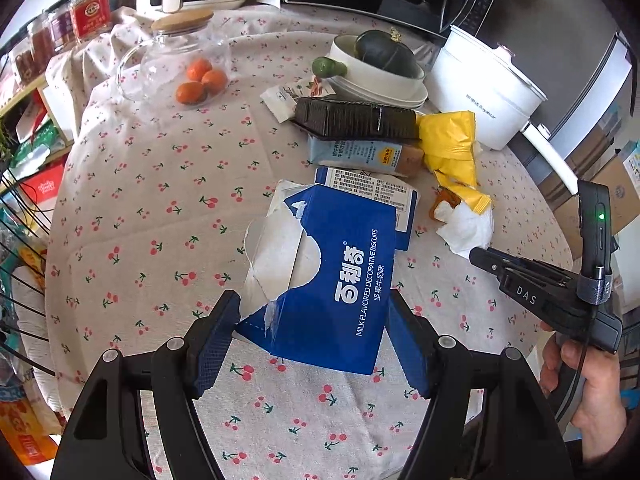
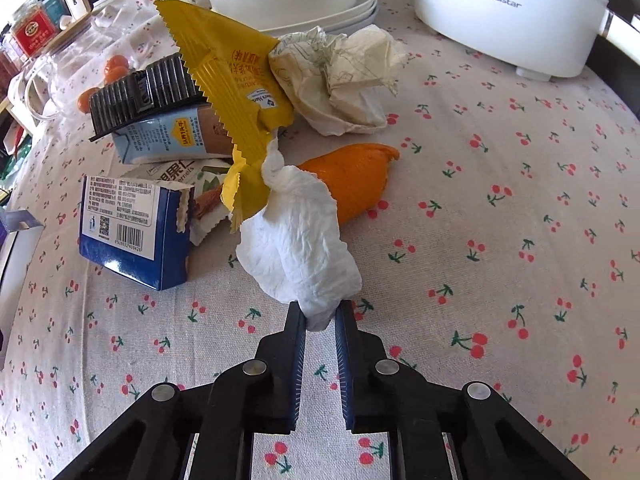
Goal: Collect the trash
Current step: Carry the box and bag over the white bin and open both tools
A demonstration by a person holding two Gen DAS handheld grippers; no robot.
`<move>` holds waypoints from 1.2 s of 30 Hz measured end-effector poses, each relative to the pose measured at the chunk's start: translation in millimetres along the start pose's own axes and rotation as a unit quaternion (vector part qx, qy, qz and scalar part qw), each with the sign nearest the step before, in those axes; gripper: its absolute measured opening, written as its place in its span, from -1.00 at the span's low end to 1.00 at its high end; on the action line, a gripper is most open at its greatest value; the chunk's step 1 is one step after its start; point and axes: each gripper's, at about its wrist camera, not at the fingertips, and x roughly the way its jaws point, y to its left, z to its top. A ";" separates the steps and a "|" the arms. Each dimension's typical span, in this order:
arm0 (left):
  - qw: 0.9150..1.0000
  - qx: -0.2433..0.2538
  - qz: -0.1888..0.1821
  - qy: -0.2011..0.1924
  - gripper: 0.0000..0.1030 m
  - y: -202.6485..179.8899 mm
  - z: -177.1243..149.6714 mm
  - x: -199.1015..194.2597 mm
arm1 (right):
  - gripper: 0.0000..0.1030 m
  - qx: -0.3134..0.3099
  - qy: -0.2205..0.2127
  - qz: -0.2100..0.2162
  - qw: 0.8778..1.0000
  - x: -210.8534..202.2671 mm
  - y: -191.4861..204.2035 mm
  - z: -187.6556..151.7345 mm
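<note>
Pinching the near tip of a crumpled white tissue [image 2: 298,248] at frame centre, the right gripper [image 2: 320,316] is nearly closed. The left gripper [image 1: 314,332] stands wide around a torn blue biscuit box [image 1: 332,280], pads seemingly pressing its sides on the cherry-print tablecloth [image 1: 160,208].

The table [image 2: 500,152] wears a pale cloth dotted with small red cherries on green stems. At its middle lies a royal blue biscuit box [image 1: 340,276] with white lettering and torn grey card, and toward one o'clock sit a bright yellow wrapper [image 2: 232,68], a white crumpled tissue [image 2: 300,248] and an orange peel [image 2: 352,176]. At twelve o'clock a ribbed black tray [image 1: 356,118] rests on a pale blue carton [image 1: 360,156], with a white pot [image 2: 512,12] beyond and three orange tangerines [image 1: 200,80] toward eleven.
</note>
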 end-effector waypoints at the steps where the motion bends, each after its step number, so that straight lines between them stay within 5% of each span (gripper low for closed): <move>1: 1.000 0.003 -0.001 -0.001 0.46 -2.8 -0.3 -0.4 | -0.76 -0.001 -0.001 0.000 1.000 -4.1 -1.7 -1.1; 16: 0.999 0.041 -0.023 -0.011 0.46 -56.7 -5.2 -0.7 | -0.77 0.020 -0.012 -0.017 1.000 -65.9 -56.0 -25.5; 36: 0.988 0.139 -0.071 -0.012 0.46 -192.1 -26.4 18.8 | -0.77 0.088 -0.027 -0.059 0.994 -133.3 -164.2 -76.9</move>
